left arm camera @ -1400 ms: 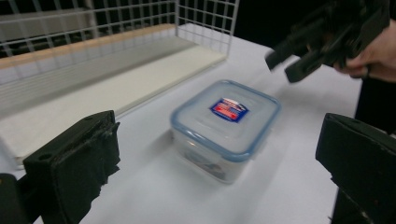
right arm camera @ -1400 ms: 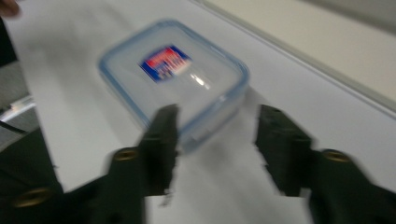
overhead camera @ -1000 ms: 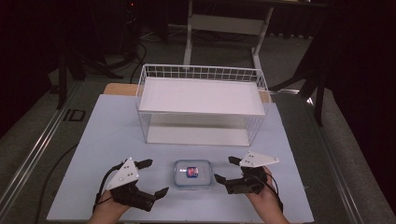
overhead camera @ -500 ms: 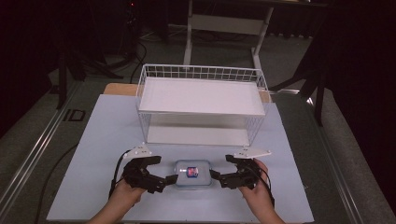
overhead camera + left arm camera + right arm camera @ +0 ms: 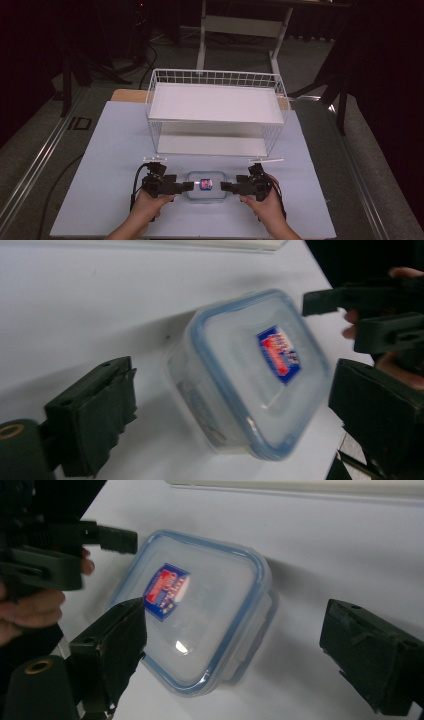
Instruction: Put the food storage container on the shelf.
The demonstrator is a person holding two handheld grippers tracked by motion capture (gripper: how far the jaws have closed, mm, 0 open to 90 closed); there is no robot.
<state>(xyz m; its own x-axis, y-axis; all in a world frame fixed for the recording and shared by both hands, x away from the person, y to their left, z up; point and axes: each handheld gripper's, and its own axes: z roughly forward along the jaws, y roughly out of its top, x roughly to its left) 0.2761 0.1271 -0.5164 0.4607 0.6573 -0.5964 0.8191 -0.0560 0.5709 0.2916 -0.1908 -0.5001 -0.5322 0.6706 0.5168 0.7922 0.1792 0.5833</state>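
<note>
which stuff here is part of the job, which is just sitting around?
In the job:
- lidded container, between the two grippers
- left gripper, jaws open at its left end and just closing a little
- right gripper, jaws open at its right end

Just there:
- wire rack, behind the container
- white mat

Both hand-held grippers, the left gripper [image 5: 189,186] and the right gripper [image 5: 224,186], are matte black, blocky tools. Each jaw ends in a thick rectangular pad wrapped in dark, rough-edged tape. A brass-coloured ring sits in each rounded jaw base. Thin black cables trail from both. The person's forearms are bare, without sleeves.
</note>
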